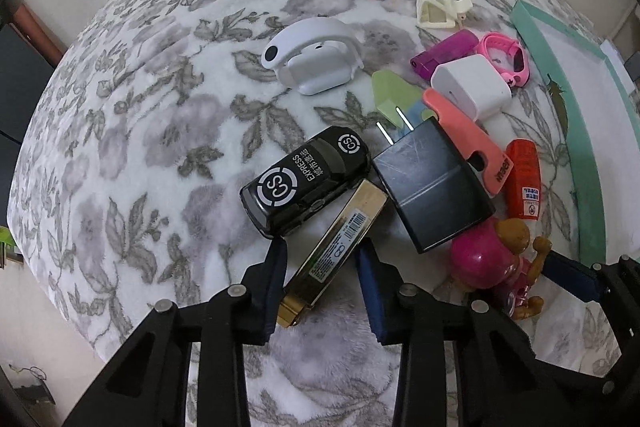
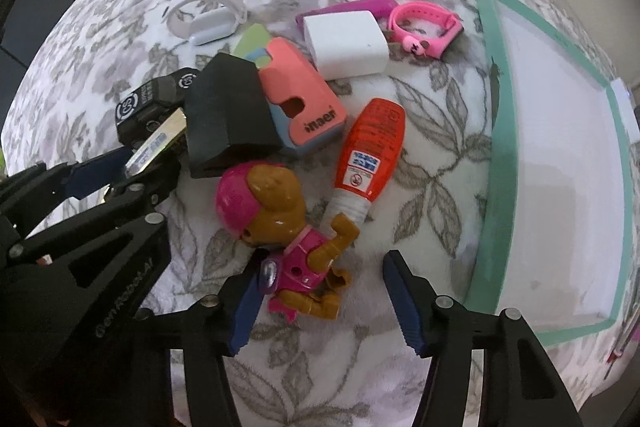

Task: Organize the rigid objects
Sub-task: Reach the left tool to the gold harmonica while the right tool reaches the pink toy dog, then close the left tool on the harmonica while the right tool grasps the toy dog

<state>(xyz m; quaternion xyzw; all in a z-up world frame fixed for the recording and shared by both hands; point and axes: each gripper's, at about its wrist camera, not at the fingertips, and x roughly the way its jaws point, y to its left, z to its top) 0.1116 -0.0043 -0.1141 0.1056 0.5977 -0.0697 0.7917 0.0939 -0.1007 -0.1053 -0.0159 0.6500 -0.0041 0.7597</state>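
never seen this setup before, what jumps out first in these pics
A jumble of small things fills the middle of the floral blanket. The left tool straddles a gold bar-shaped item beside a black toy car. The right tool straddles a pink-helmeted toy dog figure, and a green-rimmed white tray lies at the right edge.

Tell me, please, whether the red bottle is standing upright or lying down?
Lying down: the red bottle rests on its side on the floral blanket, white neck pointing toward the toy dog.
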